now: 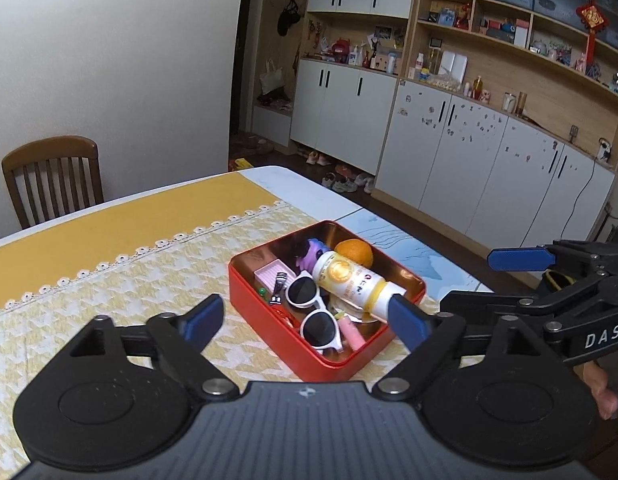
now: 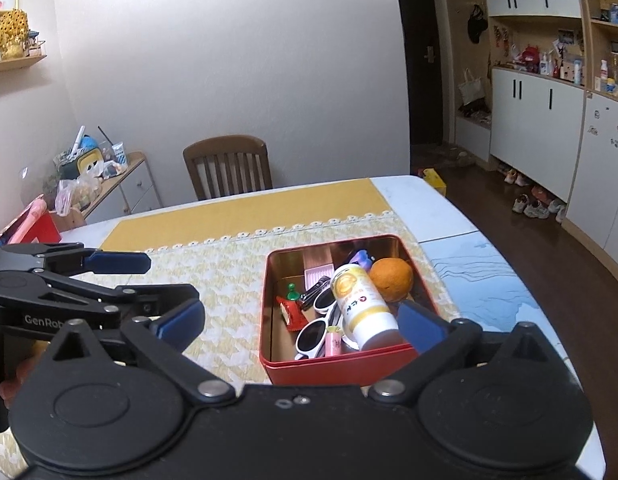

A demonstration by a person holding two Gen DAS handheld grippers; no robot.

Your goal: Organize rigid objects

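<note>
Red rectangular metal tin [image 1: 341,360] sits on the yellow houndstooth tablecloth [image 1: 109,304], holding a white-and-yellow plastic bottle [image 1: 351,282], white-framed sunglasses [image 1: 309,308] and an orange [image 1: 354,252]. Left gripper [image 1: 309,316] and right gripper [image 2: 303,322] hover just before the tin — jaws spread wide, gripping nothing.

Red tin [image 1: 269,328], white sunglasses [image 1: 309,308], orange fruit [image 1: 354,252], yellow houndstooth cloth [image 1: 109,300].
</note>
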